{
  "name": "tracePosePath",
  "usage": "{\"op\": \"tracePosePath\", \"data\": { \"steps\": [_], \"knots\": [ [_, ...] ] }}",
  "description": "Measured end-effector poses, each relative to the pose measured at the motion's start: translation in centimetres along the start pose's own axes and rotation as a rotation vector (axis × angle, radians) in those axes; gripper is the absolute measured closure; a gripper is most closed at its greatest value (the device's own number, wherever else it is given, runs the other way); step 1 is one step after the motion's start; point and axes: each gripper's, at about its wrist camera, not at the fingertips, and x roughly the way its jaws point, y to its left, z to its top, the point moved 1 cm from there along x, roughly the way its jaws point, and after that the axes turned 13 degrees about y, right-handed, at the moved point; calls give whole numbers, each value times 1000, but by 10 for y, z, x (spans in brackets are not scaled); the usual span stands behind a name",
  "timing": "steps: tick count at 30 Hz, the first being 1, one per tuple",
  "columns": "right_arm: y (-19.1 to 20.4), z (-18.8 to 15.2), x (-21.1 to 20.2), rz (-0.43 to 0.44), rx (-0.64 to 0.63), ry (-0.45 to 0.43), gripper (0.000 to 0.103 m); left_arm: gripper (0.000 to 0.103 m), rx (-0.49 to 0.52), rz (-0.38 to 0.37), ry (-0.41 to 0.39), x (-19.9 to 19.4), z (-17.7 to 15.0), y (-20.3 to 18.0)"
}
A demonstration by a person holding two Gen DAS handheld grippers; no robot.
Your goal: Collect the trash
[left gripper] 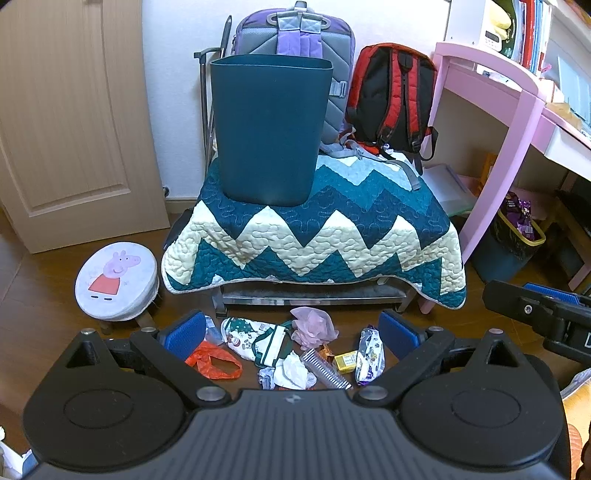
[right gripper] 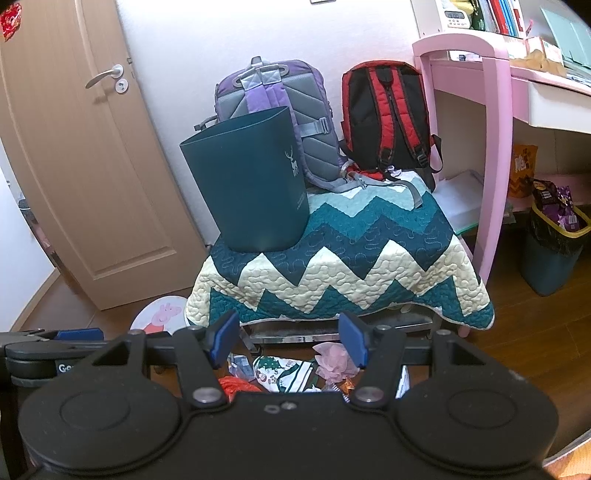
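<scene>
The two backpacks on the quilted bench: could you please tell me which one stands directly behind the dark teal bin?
The purple and grey backpack; the bin hides its lower part, while the red and black backpack stands clear to the right.

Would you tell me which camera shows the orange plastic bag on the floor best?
The left wrist view: the orange plastic bag lies nearly whole beside the left finger. The right wrist view shows only a scrap behind the gripper body.

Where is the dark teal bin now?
The dark teal bin stands upright on the zigzag quilt, at its left side, directly in front of the purple backpack.
</scene>
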Motion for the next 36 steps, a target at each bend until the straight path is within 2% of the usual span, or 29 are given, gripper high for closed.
{"op": "tracePosePath", "data": {
  "steps": [12, 23, 36],
  "knots": [
    [4, 2, -1, 4, -13, -8, 43, 3, -7, 0, -22, -5, 0, -2],
    [7, -1, -1, 14, -47, -7, 43, 3, 9, -32, -66, -13, -4, -3],
    [10, 1, -2, 22, -61, -7, 43, 3, 12, -42, -63, -11, -6, -1]
  ]
}}
